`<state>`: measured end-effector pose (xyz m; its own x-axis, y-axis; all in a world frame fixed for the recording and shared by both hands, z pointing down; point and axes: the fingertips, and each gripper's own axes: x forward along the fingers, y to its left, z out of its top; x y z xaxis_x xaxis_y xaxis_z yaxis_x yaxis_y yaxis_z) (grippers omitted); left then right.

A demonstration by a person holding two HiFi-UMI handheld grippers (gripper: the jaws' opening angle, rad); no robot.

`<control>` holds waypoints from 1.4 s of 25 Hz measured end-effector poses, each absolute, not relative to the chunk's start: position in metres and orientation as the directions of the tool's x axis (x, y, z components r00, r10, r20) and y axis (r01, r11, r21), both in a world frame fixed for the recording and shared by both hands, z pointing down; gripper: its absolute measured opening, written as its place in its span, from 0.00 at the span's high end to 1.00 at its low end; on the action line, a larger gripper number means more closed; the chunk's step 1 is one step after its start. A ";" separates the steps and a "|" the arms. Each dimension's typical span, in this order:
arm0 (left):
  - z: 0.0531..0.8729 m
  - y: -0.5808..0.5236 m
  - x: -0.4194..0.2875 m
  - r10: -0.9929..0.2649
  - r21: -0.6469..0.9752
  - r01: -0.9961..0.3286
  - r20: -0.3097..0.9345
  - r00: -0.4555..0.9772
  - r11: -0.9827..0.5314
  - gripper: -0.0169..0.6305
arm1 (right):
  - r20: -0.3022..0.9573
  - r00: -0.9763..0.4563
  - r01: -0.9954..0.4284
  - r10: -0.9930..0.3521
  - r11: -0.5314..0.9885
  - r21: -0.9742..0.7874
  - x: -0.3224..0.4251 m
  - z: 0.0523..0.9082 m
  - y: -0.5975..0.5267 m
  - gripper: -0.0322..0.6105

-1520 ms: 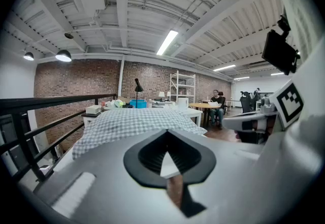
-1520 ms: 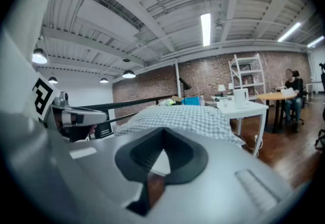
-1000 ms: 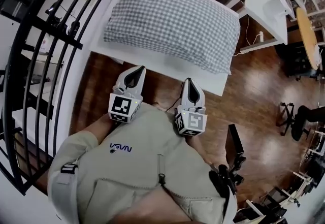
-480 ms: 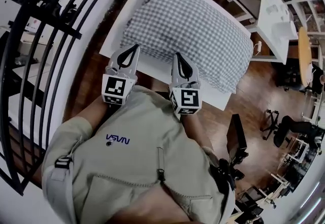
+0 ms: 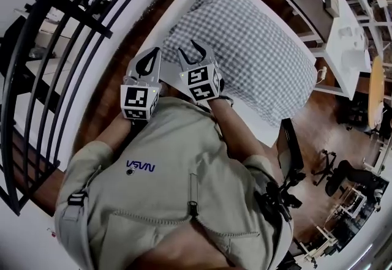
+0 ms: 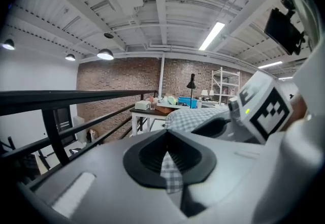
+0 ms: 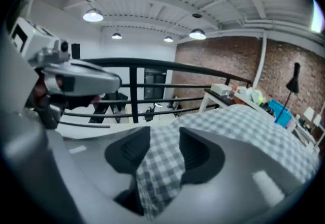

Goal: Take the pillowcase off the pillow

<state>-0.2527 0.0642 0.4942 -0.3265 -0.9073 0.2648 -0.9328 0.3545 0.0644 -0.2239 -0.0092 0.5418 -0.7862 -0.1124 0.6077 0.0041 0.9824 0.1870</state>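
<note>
The pillow [image 5: 251, 42] in its grey-and-white checked pillowcase lies on a white table [image 5: 184, 0]. Both grippers are at its near left corner. My left gripper [image 5: 154, 52] is shut, its tips just left of that corner. In the left gripper view a sliver of checked cloth [image 6: 171, 174] shows in the slit of the left gripper [image 6: 167, 139]; nothing shows it pinched. My right gripper [image 5: 195, 53] has just been opening. Its jaws now stand apart with a fold of the pillowcase [image 7: 162, 159] between them, in the right gripper [image 7: 160, 149] view.
A black metal railing [image 5: 55, 36] runs close along the left of the table. A white desk [image 5: 349, 42] stands at the far right, and a black stand [image 5: 288, 152] is on the wooden floor beside the person. More desks and shelves show past the pillow [image 6: 195, 115].
Both grippers moved from in front of the chest up to the pillow's near left corner. The right one swung left, rolled, and its jaws went from shut to open.
</note>
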 end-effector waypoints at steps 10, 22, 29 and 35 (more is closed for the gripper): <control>0.509 0.065 -0.270 -0.872 0.052 -0.909 0.308 -0.380 0.414 0.96 | 0.719 -0.678 0.061 -0.153 0.963 0.263 -0.203 0.576 -0.018 0.93; 0.557 -0.021 -0.249 -0.879 0.095 -0.994 0.476 -0.009 0.062 0.96 | 0.586 -0.776 -0.189 -0.234 0.972 0.138 -0.124 0.525 -0.039 0.94; 0.578 -0.035 -0.230 -0.823 0.123 -0.992 0.563 0.075 -0.006 0.90 | 0.592 -0.790 -0.140 -0.160 0.987 0.080 -0.122 0.531 -0.026 0.94; 0.606 -0.049 -0.220 -0.727 0.258 -0.959 0.636 0.259 -0.115 0.57 | 0.595 -0.792 -0.125 -0.138 0.990 0.064 -0.125 0.536 -0.017 0.94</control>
